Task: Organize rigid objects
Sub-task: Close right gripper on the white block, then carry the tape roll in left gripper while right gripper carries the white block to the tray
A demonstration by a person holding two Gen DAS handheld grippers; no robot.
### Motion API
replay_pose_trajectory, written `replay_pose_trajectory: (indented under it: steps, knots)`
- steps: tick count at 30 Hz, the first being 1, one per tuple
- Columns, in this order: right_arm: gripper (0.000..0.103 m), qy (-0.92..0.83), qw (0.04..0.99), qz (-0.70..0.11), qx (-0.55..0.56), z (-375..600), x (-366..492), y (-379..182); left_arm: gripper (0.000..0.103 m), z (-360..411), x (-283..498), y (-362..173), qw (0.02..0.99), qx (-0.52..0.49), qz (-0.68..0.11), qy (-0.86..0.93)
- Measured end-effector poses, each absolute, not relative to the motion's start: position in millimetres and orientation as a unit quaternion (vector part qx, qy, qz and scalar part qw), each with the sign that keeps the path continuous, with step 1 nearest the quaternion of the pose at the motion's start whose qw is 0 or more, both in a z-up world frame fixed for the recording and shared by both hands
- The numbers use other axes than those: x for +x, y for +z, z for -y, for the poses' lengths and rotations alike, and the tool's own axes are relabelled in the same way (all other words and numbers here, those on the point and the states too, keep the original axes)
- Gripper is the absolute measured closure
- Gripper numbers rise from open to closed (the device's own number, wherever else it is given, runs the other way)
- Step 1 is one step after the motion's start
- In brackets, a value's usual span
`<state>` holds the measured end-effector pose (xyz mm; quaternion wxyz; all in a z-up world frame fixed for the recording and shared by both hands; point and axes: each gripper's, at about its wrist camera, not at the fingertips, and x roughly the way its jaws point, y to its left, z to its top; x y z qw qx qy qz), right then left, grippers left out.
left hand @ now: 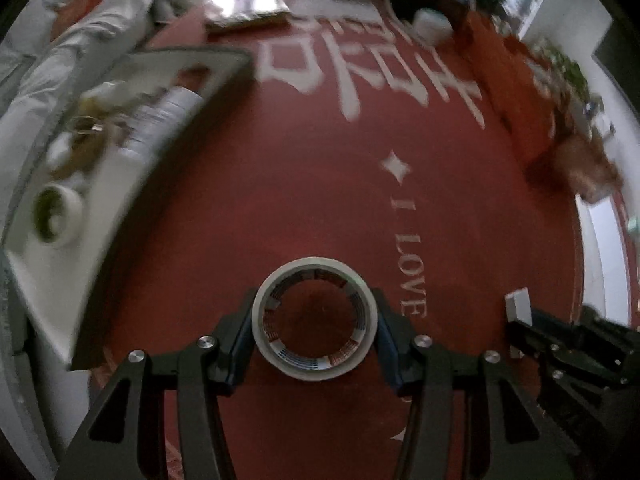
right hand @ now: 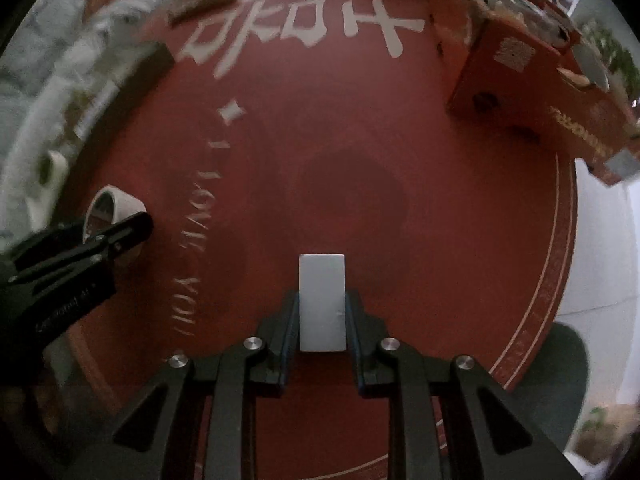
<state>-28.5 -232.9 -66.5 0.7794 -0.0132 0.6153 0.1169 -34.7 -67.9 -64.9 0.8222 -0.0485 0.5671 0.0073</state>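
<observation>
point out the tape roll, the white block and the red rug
tape roll (left hand: 264, 312), left wrist view, left side of its rim
white block (right hand: 322, 300), right wrist view, middle of its face
red rug (right hand: 440, 220), right wrist view, bare patch

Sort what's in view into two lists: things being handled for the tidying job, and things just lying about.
In hand:
- roll of tape, clamped in the left gripper
- white block, clamped in the right gripper

Lying about:
- red mat with white lettering
- grey tray of small items, at the mat's left edge
- orange boxes at the mat's far right

Red round rug (left hand: 304, 168) with white lettering — pale floor (right hand: 600, 240) beyond.
</observation>
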Motion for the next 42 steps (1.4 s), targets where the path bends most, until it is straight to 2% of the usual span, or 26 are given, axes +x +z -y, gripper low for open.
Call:
replay_pose_trajectory:
  steps: [10,21,27,33,42]
  knots:
    - [0.079,0.17,0.816,-0.551,0.045,226.8,-19.7,15.2,0.047,19.9,-46.2,26.6,0.869,-0.093,-0.482,0.056]
    - [0.079,0.263,0.857,-0.44,0.045,135.8,26.5,149.5,0.047,-61.5,-53.5,138.8,0.909,-0.102,-0.382,0.131]
    - [0.079,0.309,0.864,-0.395,0.043,88.6,48.0,206.3,0.047,-112.0,-62.4,175.8,0.912,-0.11,-0.344,0.192]
    - [0.079,0.336,0.851,-0.404,0.015,34.9,66.9,201.9,0.047,-138.8,-51.6,158.9,0.899,-0.113,-0.355,0.229]
    - [0.079,0.315,0.807,-0.498,-0.034,-20.9,91.6,93.1,0.047,-150.3,-17.2,48.5,0.845,-0.142,-0.454,0.244]
